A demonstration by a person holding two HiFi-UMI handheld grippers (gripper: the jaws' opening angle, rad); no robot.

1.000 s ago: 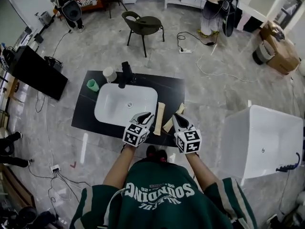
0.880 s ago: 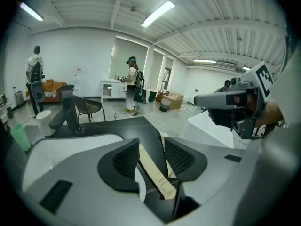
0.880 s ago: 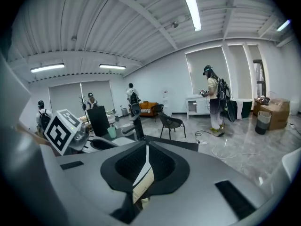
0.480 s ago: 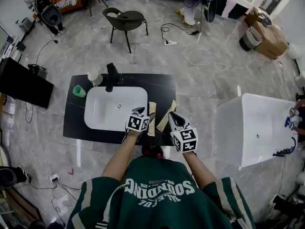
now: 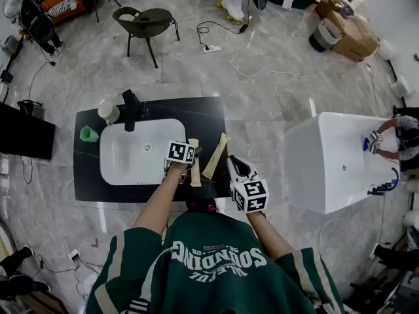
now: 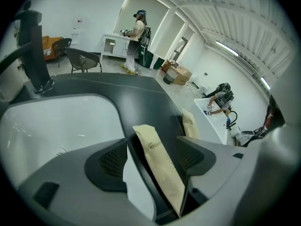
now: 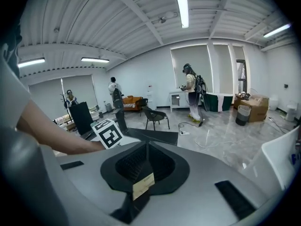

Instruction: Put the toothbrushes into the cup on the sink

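Two tan paper toothbrush packets lie on the black counter (image 5: 85,175), right of the white sink basin (image 5: 118,169). My left gripper (image 5: 190,157) is lowered over the left packet (image 5: 195,173). In the left gripper view that packet (image 6: 157,164) lies between the wide, opening jaws of this gripper (image 6: 153,142), and the pads do not press on it. The right packet (image 5: 216,156) lies free, also in sight as a second packet (image 6: 189,124). My right gripper (image 5: 234,165) hovers shut off the counter's front right corner. A white cup (image 5: 108,112) and a green cup (image 5: 88,134) stand far left.
A black faucet (image 5: 133,106) rises behind the basin. A white bathtub (image 5: 334,162) stands to the right, with a person at its far end. A dark chair (image 5: 145,23) and floor cables lie beyond the counter. A small tan slip (image 7: 142,185) shows at the right gripper's (image 7: 146,149) closed jaws.
My left gripper has come down over the left packet. My right gripper has drawn back from the right packet toward me. The head view has swung right.
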